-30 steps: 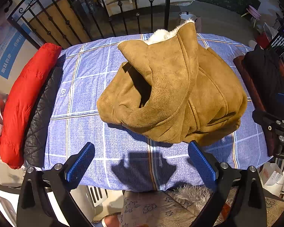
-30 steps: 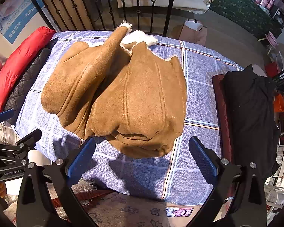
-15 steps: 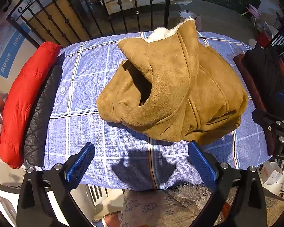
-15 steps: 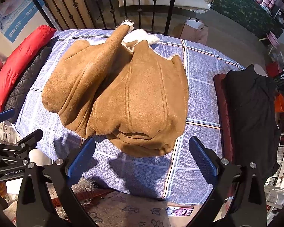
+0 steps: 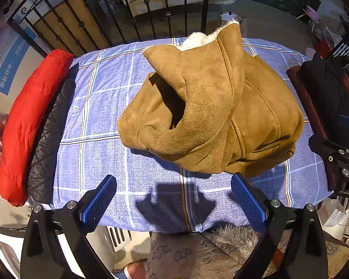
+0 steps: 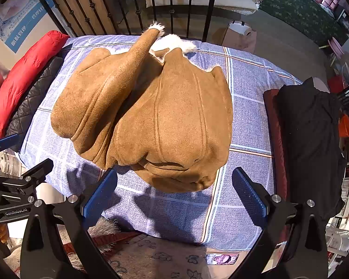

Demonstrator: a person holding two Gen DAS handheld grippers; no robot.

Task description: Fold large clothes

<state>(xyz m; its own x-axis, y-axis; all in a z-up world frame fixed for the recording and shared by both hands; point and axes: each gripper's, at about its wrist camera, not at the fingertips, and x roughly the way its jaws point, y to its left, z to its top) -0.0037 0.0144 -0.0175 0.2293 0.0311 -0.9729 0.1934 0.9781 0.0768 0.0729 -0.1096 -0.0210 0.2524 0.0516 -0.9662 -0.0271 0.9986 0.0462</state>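
Left hand-held gripper (image 5: 173,200) open, tan coat (image 5: 211,107) mid-bedspread (image 5: 100,121)

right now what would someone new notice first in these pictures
A bulky tan coat with white fur at its collar lies folded in a heap in the middle of the blue checked sheet. A red jacket lies along the sheet's left edge, and dark clothes are piled on its right.

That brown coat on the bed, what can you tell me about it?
The brown coat looks like tan suede with white fleecy lining showing at its far end. It lies bundled in a loose fold on the blue checked bedspread, one sleeve draped diagonally across the body. Raised seams run down its panels. Nothing grips it: both tools' jaws are open, short of its near edge.
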